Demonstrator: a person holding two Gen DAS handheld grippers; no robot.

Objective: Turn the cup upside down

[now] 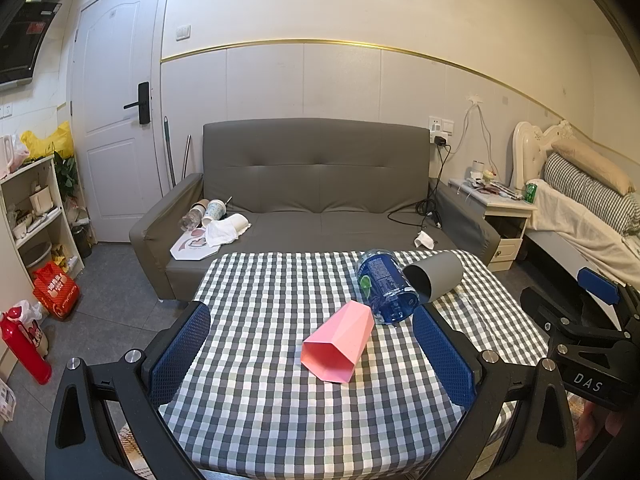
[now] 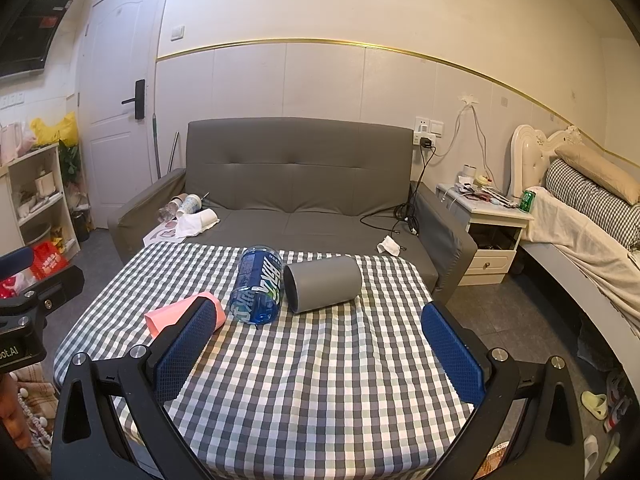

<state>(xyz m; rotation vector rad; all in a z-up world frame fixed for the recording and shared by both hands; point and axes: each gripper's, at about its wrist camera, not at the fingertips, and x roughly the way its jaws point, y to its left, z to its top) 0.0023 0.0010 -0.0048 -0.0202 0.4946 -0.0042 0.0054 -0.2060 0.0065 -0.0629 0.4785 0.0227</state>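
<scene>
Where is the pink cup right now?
The pink cup lies on its side on the checked table, centred between the open left gripper fingers, just beside the blue bottle.

pink cup [image 2: 182,312] partly behind tool finger [image 2: 188,344]

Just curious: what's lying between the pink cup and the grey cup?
A blue bottle on its side lies between the pink cup and grey cup, clearest in the right wrist view.
</scene>
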